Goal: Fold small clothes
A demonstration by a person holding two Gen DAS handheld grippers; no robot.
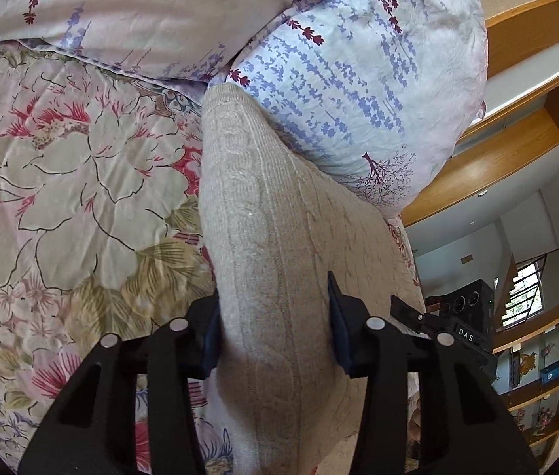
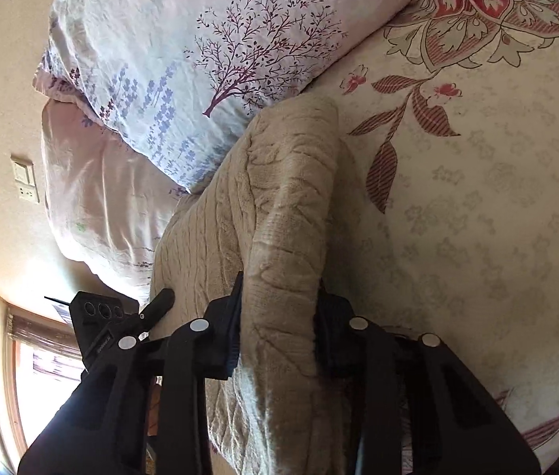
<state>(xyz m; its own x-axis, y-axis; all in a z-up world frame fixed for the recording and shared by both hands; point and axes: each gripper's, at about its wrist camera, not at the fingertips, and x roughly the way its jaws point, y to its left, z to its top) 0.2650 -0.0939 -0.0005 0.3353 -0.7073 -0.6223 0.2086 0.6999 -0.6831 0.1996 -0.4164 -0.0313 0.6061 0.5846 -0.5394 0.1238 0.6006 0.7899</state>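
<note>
Floral bedding [image 1: 61, 166] fills most of the left wrist view, a quilt with large pale blooms and pink sprays. Two pillows [image 1: 358, 79] printed with lavender sprigs and small trees lie from 11 to 2 o'clock, with wooden shelving [image 1: 516, 158] at 3 o'clock. A beige cable-knit garment [image 1: 263, 237] runs from the centre down to 6 o'clock, its far end touching the pillows. The left gripper [image 1: 275, 324] is clamped on a bunched fold of this knit, pads pressing both sides. In the right wrist view, the right gripper [image 2: 279, 332] likewise pinches a thick raised fold of the garment [image 2: 287, 206] at 6 o'clock.
</note>
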